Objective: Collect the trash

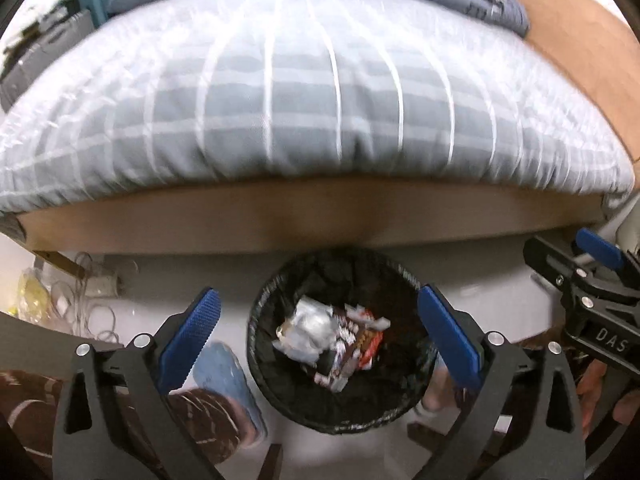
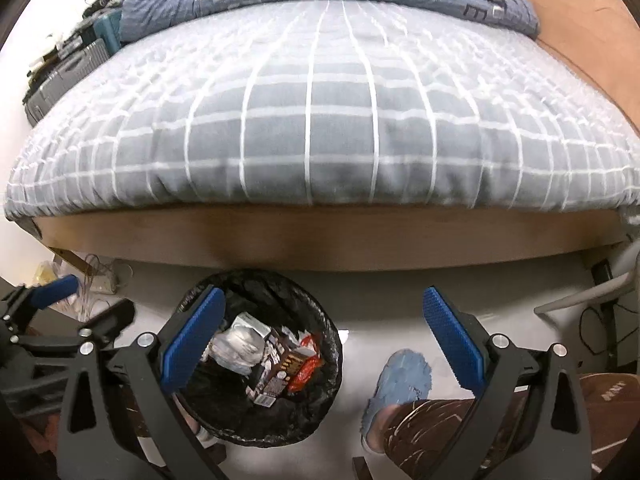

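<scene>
the bin (image 1: 336, 340) stands on the floor against the bed (image 1: 312, 112), wrappers (image 1: 332, 340) already in it. the left tongs (image 1: 320, 336) hang wide open and empty right above it; the right tongs (image 2: 324, 336) gape empty beside it, probably just after a drop.

Trash bin with collected wrappers, on the floor at the bed's foot

The trash bin (image 1: 338, 340) (image 2: 262, 356) is round and black, lined with a crinkled black bag folded over its rim; it stands upright on the pale floor, just in front of the wooden bed frame. Inside lies a loose heap of trash (image 1: 332, 334) (image 2: 266, 360) — a crumpled silvery-white wrapper toward the left, and beside it brown and red-and-white snack packets, overlapping and tilted at odd angles. The heap sits low in the bin, well below the rim — the dark liner shows all around it.
</scene>
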